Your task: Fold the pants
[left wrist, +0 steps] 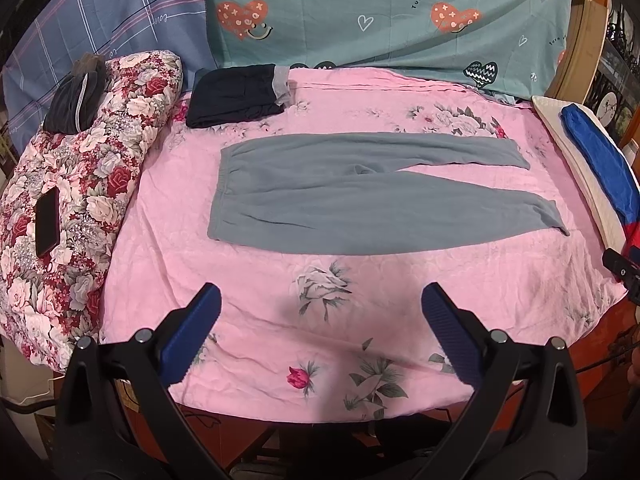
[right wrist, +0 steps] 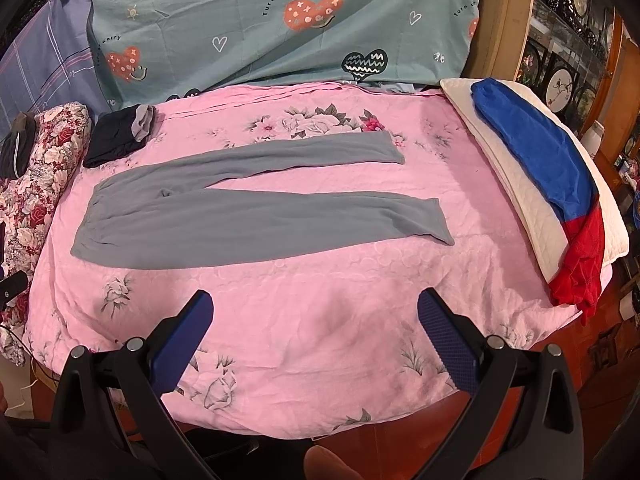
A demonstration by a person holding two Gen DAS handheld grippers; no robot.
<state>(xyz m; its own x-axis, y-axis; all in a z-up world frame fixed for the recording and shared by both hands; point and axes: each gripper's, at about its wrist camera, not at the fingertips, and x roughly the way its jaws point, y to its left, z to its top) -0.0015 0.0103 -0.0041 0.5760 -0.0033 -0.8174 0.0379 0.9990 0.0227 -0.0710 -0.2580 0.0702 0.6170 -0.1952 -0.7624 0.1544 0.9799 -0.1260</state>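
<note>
Now: grey pants [left wrist: 320, 200] flat on bed [left wrist: 400, 300], legs splayed. Soft, limp, light; pinch waistband corner and cuff. Left hand-held gripper [left wrist: 320, 296], right hand-held gripper [right wrist: 314, 300] both spread, empty.

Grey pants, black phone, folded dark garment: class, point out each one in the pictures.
Grey pants [left wrist: 320, 200]: left wrist view, on the seat area beside the waistband.
Black phone [left wrist: 47, 222]: left wrist view, middle of its screen.
Folded dark garment [right wrist: 114, 136]: right wrist view, middle of its top.
</note>
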